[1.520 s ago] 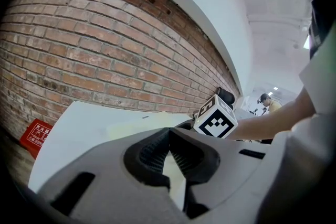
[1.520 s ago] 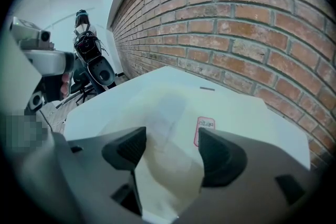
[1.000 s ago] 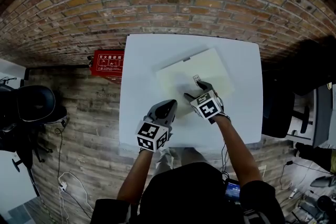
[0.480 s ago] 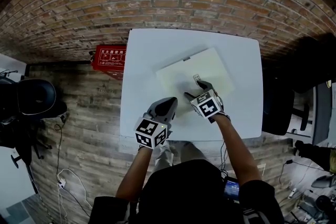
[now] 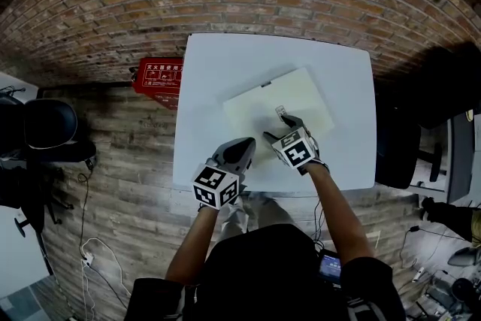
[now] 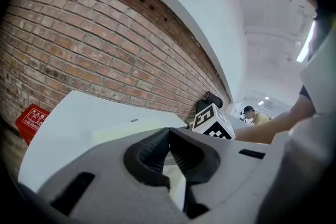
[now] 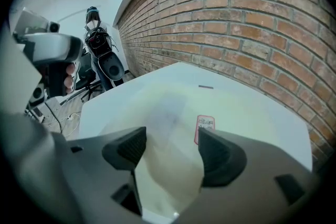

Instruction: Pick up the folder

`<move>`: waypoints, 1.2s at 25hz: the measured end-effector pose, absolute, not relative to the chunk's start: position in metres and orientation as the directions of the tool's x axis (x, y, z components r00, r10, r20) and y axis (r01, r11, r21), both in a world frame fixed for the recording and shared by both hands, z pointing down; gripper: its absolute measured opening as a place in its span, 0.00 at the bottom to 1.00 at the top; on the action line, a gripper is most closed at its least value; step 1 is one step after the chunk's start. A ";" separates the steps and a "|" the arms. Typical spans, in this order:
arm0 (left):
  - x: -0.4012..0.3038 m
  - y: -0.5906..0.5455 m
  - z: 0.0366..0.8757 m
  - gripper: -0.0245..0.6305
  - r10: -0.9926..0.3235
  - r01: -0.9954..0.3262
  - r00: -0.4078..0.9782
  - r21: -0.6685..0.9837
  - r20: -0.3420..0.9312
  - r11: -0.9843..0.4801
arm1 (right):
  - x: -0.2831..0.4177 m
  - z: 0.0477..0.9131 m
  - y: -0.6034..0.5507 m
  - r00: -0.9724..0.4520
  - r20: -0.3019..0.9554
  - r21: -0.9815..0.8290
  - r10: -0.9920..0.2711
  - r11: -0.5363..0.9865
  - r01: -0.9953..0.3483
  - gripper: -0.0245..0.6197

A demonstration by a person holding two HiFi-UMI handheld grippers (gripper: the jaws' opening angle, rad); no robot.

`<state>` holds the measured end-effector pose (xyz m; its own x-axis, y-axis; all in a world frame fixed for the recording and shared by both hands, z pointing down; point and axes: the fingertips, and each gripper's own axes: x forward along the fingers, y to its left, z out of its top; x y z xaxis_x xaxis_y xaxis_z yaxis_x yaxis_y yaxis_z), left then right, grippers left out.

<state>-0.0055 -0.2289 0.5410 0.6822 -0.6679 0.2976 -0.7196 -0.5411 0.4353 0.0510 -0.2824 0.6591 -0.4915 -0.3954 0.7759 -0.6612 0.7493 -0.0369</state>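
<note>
Cream card folder (image 5: 289, 98) lies flat on the white tabletop (image 5: 218, 64). The right tongs (image 7: 172, 139) hang wide open over its near part, likely ready to take it. The left tongs (image 6: 168, 139), pinched shut and empty, sit at its near-left corner.

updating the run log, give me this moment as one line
phase: pre-grasp | pale yellow folder: flat on white table | left gripper: shut, empty | right gripper: open, jaws apart over folder
</note>
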 end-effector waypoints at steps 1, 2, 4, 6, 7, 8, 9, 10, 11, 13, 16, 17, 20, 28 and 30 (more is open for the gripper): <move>-0.006 -0.226 0.542 0.05 -0.668 -0.718 0.683 0.440 0.297 -0.539 | 0.051 0.659 -0.279 -0.491 0.778 -0.037 -0.393 0.750 -0.660 0.50; -0.006 -0.223 0.543 0.05 -0.667 -0.714 0.685 0.449 0.293 -0.537 | 0.051 0.660 -0.276 -0.489 0.779 -0.035 -0.392 0.752 -0.658 0.50; -0.006 -0.217 0.542 0.05 -0.660 -0.693 0.700 0.479 0.272 -0.539 | 0.051 0.662 -0.271 -0.488 0.777 -0.024 -0.398 0.756 -0.654 0.50; -0.005 -0.209 0.540 0.05 -0.648 -0.665 0.721 0.508 0.246 -0.547 | 0.050 0.660 -0.264 -0.491 0.777 -0.033 -0.394 0.754 -0.656 0.50; -0.004 -0.206 0.540 0.05 -0.642 -0.656 0.728 0.516 0.239 -0.551 | 0.049 0.659 -0.260 -0.493 0.777 -0.036 -0.393 0.754 -0.656 0.50; -0.004 -0.202 0.541 0.05 -0.638 -0.651 0.732 0.520 0.238 -0.553 | 0.049 0.659 -0.257 -0.494 0.776 -0.037 -0.392 0.754 -0.656 0.50; -0.004 -0.198 0.542 0.05 -0.636 -0.650 0.733 0.522 0.240 -0.553 | 0.048 0.659 -0.254 -0.493 0.777 -0.039 -0.390 0.753 -0.657 0.50; -0.005 -0.195 0.544 0.05 -0.635 -0.650 0.734 0.523 0.243 -0.551 | 0.048 0.659 -0.251 -0.492 0.779 -0.040 -0.389 0.752 -0.658 0.50; -0.007 -0.191 0.545 0.05 -0.633 -0.650 0.734 0.525 0.246 -0.549 | 0.048 0.660 -0.249 -0.490 0.779 -0.036 -0.391 0.753 -0.657 0.50; -0.009 -0.185 0.549 0.06 -0.631 -0.650 0.734 0.529 0.251 -0.545 | 0.048 0.662 -0.244 -0.488 0.779 -0.030 -0.394 0.754 -0.656 0.50; -0.011 -0.175 0.552 0.06 -0.632 -0.643 0.736 0.543 0.243 -0.540 | 0.046 0.659 -0.234 -0.489 0.780 -0.036 -0.391 0.752 -0.658 0.50; -0.012 -0.171 0.552 0.06 -0.630 -0.635 0.740 0.552 0.235 -0.540 | 0.046 0.660 -0.231 -0.490 0.779 -0.037 -0.390 0.752 -0.658 0.50; -0.013 -0.159 0.555 0.17 -0.618 -0.607 0.755 0.589 0.218 -0.533 | 0.044 0.658 -0.219 -0.492 0.781 -0.049 -0.384 0.749 -0.661 0.50; -0.018 -0.128 0.572 0.28 -0.590 -0.559 0.780 0.656 0.209 -0.506 | 0.042 0.661 -0.201 -0.492 0.774 -0.029 -0.398 0.755 -0.655 0.50; -0.020 -0.119 0.577 0.30 -0.585 -0.554 0.782 0.667 0.213 -0.498 | 0.042 0.663 -0.195 -0.494 0.772 -0.026 -0.401 0.755 -0.655 0.50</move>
<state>-0.0195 -0.1189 0.5766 0.7825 -0.5850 0.2134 -0.5542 -0.4980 0.6670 0.0421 -0.1952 0.6626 -0.4937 -0.4013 0.7715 -0.6547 0.7555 -0.0260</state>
